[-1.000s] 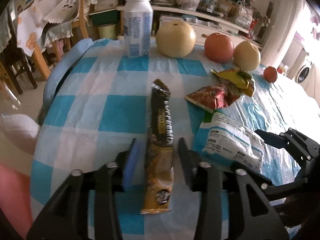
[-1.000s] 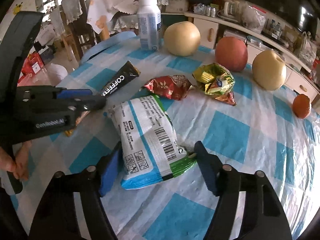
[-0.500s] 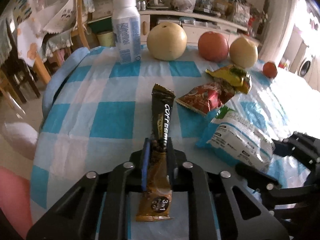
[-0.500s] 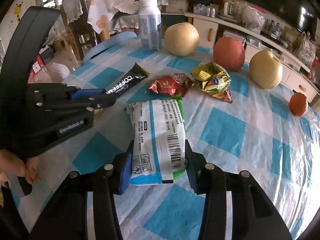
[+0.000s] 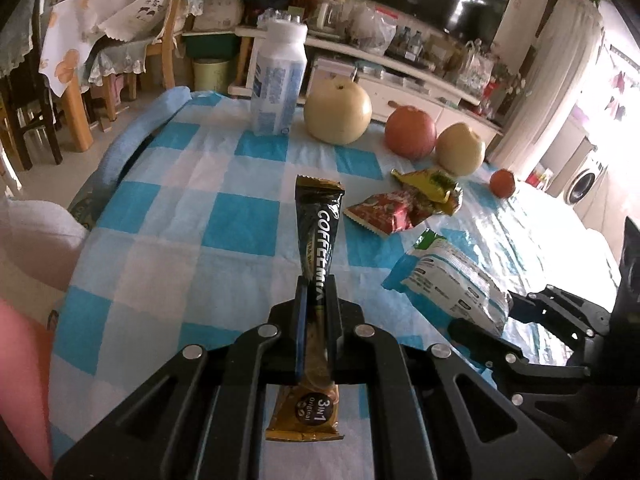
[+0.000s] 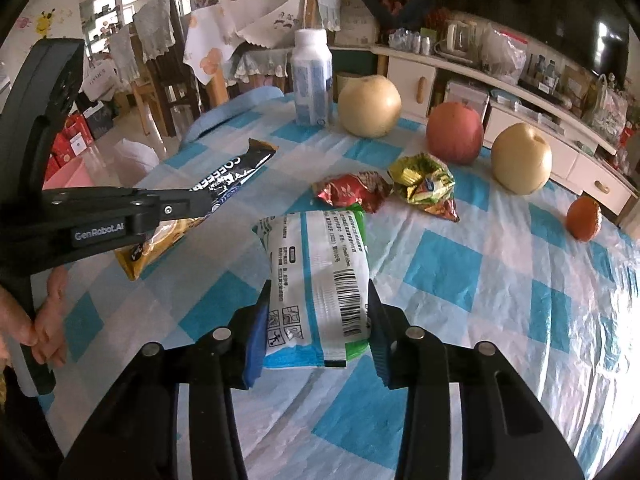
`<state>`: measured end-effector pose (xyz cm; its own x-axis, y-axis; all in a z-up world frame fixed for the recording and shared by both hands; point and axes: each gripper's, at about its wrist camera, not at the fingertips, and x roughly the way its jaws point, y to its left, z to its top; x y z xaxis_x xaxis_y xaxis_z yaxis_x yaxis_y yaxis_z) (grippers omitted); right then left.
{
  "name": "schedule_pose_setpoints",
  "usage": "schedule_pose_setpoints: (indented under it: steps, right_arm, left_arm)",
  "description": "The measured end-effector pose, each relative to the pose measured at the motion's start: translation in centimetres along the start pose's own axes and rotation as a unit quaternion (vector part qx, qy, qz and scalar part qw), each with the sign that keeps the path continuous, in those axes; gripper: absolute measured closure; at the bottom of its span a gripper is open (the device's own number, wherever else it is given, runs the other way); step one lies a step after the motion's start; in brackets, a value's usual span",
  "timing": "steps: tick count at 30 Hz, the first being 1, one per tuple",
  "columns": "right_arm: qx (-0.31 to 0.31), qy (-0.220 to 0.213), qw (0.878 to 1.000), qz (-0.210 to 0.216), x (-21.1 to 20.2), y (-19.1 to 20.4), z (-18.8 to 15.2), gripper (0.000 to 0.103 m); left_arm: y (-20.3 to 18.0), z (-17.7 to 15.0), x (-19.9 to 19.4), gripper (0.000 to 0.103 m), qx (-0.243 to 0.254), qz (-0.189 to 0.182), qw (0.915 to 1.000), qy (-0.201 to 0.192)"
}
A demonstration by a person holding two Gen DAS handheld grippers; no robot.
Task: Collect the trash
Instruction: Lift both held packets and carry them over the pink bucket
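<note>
Jaws of both grippers have just been closing, each now with a wrapper between them: the left gripper (image 5: 316,312) is pinched flat on the long black-and-gold coffee-mix sachet (image 5: 318,232), and the right gripper (image 6: 316,320) squeezes the white, green and blue crinkled plastic snack packet (image 6: 316,276) across its width. A second ago both sets stood spread around wrappers lying flat; now both wrappers look raised off the blue-and-white checked tabletop (image 6: 460,272), so two pieces of trash are secured at once. Left to collect, by my reading, are the crumpled red foil wrapper (image 6: 352,192) and the crumpled yellow-green foil wrapper (image 6: 424,184), lying beside each other further back, in front of the fruit and the white plastic bottle (image 6: 312,80). No bin shows clearly
</note>
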<state>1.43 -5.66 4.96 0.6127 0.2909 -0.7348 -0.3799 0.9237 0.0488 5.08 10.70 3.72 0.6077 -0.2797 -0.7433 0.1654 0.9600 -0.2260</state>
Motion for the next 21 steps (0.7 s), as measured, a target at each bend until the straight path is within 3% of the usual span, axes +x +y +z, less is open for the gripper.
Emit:
schedule_pose_setpoints:
  steps: [13,21]
  right_arm:
    - [0.013,-0.032,0.999,0.031,-3.3,3.9,0.5,0.06]
    - [0.012,-0.051,0.996,0.067,-4.7,9.1,1.4,0.06]
  left_arm:
    - [4.1,-0.5,-7.7,0.094,-0.042,0.035,0.9962,-0.069]
    - [9.5,-0.2,-11.8,0.094,-0.089,0.092,0.9879,-0.088]
